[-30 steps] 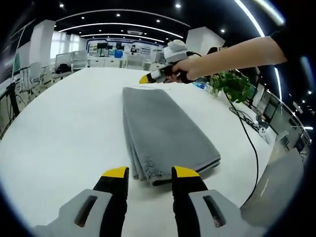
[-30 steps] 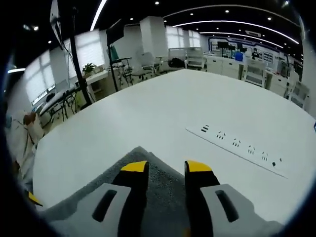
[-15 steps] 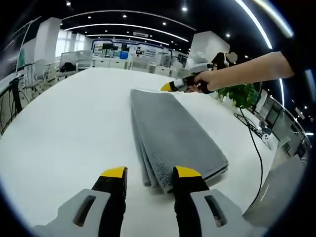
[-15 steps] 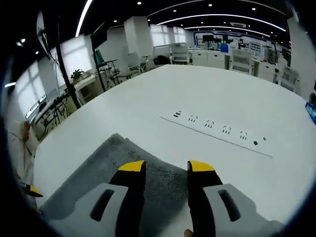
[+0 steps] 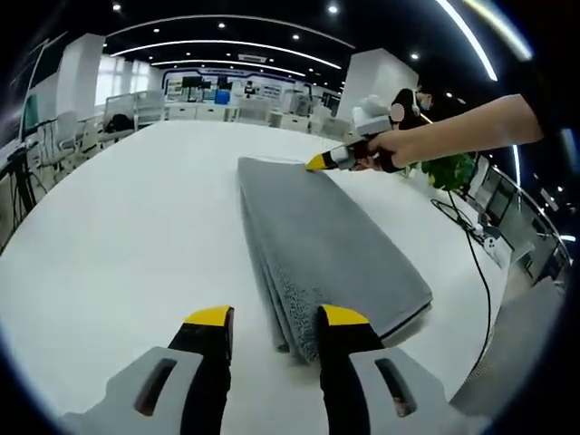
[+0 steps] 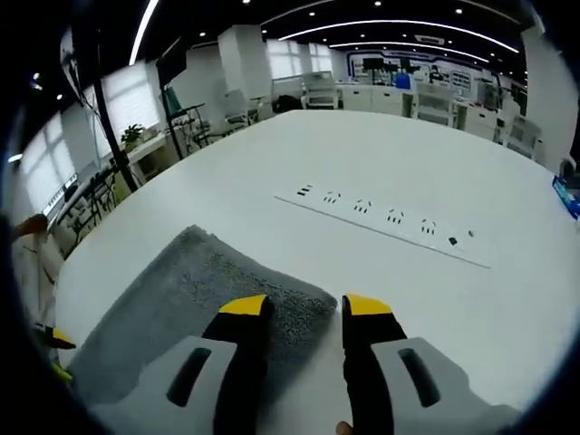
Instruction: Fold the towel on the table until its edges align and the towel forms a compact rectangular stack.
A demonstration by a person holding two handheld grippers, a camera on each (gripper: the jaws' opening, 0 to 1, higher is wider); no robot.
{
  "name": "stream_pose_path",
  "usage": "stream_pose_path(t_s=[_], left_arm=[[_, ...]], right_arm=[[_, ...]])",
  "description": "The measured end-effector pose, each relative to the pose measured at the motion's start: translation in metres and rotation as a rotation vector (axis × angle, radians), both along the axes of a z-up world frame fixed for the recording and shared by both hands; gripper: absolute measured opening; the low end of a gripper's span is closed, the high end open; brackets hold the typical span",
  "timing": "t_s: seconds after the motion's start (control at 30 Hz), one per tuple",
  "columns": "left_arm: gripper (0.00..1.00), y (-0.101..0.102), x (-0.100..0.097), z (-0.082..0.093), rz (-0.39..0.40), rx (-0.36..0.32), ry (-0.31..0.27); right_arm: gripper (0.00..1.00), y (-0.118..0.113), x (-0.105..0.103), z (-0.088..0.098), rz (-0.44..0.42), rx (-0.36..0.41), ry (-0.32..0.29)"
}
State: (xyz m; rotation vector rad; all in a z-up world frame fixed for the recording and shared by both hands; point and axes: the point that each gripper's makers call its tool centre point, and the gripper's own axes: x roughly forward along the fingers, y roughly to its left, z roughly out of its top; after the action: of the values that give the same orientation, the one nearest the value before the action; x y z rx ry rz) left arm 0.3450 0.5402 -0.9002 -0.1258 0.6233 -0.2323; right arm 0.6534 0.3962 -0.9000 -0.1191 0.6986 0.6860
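One grey towel (image 5: 322, 245) lies folded into a long, layered strip on the white tabletop (image 5: 118, 236), its stacked edges showing at the end nearest my left gripper (image 5: 275, 315). That gripper's two yellow-tipped jaws stand parted with nothing between them, hovering at the towel's near short end, the right tip just over its corner. At the far end of the strip, in the left gripper view, my right gripper (image 5: 319, 162) points its yellow tip at the towel's far corner, carried by my hand (image 5: 390, 149) on an outstretched arm.

From the right gripper view, the right gripper (image 6: 302, 306) also holds its two jaws apart and empty, poised at the far end of the towel (image 6: 195, 308), whose fuzzy rounded corner sits just ahead of the left tip. Beyond it, one long white power strip (image 6: 385, 227) with a row of sockets lies flat on the tabletop (image 6: 381, 163), well apart from the towel.

One leafy green plant (image 5: 450, 170) stands past the table's edge in the left gripper view, and one black cable (image 5: 478, 272) trails down the tabletop near the right edge. Office desks and chairs fill the background under ceiling light strips.
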Motion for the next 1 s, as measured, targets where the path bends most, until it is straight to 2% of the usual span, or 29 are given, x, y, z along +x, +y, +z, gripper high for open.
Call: stream_pose_path(t_s=[0.07, 0.17, 0.3, 0.33, 0.43, 0.53, 0.6, 0.63, 0.73, 1.0], left_arm=[[0.37, -0.002, -0.001, -0.002, -0.009, 0.009, 0.008], [0.37, -0.006, -0.002, -0.004, -0.02, 0.017, 0.019], [0.34, -0.01, -0.004, -0.009, -0.03, 0.009, 0.049], [0.34, -0.01, -0.005, -0.007, -0.033, 0.018, 0.041], [0.32, -0.012, -0.004, -0.007, -0.057, 0.032, 0.045], [0.29, -0.017, -0.003, -0.006, -0.083, 0.057, 0.049], [0.22, -0.025, -0.004, -0.006, -0.121, 0.04, 0.059], [0.2, -0.026, -0.003, -0.006, -0.114, 0.037, 0.062], [0.19, -0.028, -0.001, -0.005, -0.13, 0.072, 0.06], [0.16, -0.03, 0.001, -0.007, -0.16, 0.083, 0.067]], right_arm=[[0.31, -0.003, -0.005, -0.005, -0.009, -0.017, 0.001], [0.26, -0.001, -0.007, -0.009, -0.019, 0.003, -0.002], [0.23, 0.001, -0.008, -0.012, 0.022, -0.031, -0.034], [0.22, 0.001, -0.008, -0.011, 0.028, -0.03, -0.04], [0.21, 0.001, -0.009, -0.012, 0.014, 0.004, -0.033], [0.19, -0.001, -0.007, -0.014, -0.02, 0.078, -0.015], [0.19, -0.001, -0.009, -0.013, 0.0, 0.055, -0.025], [0.18, 0.0, -0.01, -0.013, 0.008, 0.043, -0.033], [0.16, 0.001, -0.009, -0.013, 0.011, 0.047, -0.027], [0.16, 0.0, -0.009, -0.012, 0.027, 0.053, -0.036]])
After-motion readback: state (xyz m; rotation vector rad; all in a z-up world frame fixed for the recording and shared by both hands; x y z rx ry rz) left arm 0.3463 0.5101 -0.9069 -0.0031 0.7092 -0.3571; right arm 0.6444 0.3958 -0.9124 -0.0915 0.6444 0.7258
